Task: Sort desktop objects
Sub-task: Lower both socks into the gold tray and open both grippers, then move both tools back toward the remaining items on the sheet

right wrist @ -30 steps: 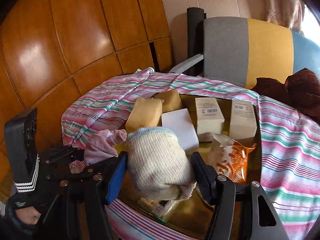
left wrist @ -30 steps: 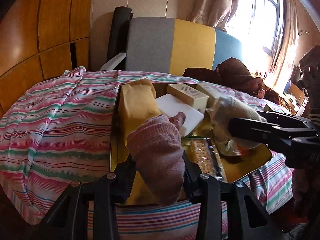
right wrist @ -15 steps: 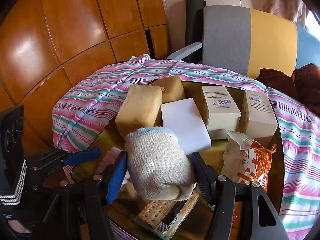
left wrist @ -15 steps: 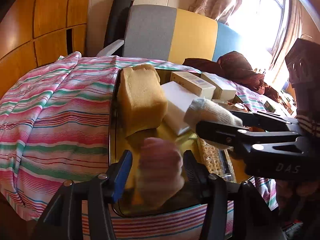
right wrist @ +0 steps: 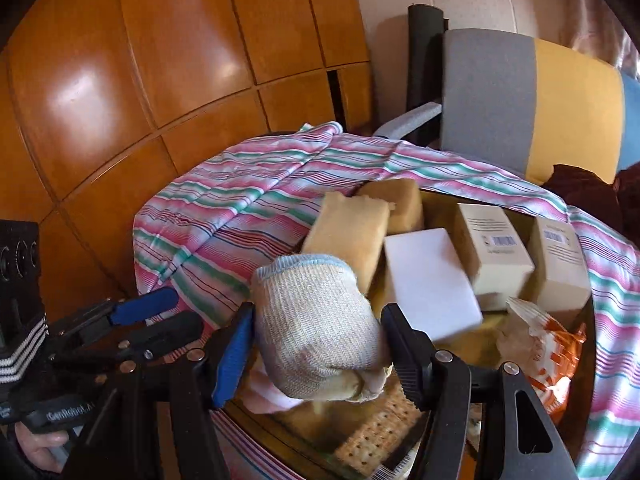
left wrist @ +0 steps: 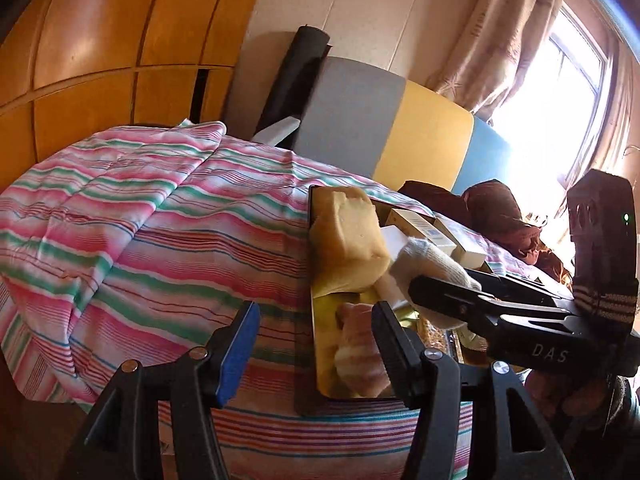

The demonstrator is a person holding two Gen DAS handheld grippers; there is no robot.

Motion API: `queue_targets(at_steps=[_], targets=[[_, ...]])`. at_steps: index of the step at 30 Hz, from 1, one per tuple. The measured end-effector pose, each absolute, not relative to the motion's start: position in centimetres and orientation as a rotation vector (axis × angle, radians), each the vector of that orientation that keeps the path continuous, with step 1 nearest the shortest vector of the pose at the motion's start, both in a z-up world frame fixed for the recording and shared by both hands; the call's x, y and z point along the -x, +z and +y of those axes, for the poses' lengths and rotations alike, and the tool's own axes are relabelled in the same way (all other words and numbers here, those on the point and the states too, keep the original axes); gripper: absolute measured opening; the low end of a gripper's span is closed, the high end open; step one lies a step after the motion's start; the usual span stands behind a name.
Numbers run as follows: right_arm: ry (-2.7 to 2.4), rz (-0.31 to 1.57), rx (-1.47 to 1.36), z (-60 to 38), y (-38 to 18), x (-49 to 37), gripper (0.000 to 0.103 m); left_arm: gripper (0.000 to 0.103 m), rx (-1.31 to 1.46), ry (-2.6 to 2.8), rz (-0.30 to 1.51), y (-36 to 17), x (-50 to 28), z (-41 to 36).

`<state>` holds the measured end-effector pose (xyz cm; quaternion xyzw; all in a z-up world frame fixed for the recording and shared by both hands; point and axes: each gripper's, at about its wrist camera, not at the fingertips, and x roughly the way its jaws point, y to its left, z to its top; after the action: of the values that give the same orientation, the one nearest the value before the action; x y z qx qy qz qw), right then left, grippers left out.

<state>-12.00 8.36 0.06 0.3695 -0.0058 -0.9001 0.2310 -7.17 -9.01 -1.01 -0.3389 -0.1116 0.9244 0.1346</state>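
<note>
On the gold tray (right wrist: 436, 204) sit two sponges (right wrist: 352, 236), two cartons (right wrist: 494, 256), one white block (right wrist: 430, 280). Right gripper (right wrist: 316, 344) grasps one white glove (right wrist: 316, 328); left gripper (left wrist: 314, 344) is released, empty.

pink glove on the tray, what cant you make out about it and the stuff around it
- Pink glove: blurred in the left wrist view; in the right wrist view the white glove covers most of it.
- Cracker pack: the right gripper hides part of it; its label is cut off at the bottom edge.
- Box print: too small to read.
</note>
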Motion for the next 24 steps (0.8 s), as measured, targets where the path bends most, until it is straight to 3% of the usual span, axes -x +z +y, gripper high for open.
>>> queue_targets(at_steps=[13,17,24], targets=[[-2.396,0.047,-1.077,5.9,-2.2,13.2,0.067,0.059,0.97,2.711,-0.361,-1.4,6.5,-9.2],[-2.39,-0.019,-1.043,6.8,-1.9,13.0,0.075,0.059,0.959,2.721,-0.366,-1.1,6.4,-9.1],[-2.419,-0.098,-1.007,8.7,-1.2,12.6,0.076,0.059,0.936,2.742,-0.342,-0.1,6.1,-8.6]])
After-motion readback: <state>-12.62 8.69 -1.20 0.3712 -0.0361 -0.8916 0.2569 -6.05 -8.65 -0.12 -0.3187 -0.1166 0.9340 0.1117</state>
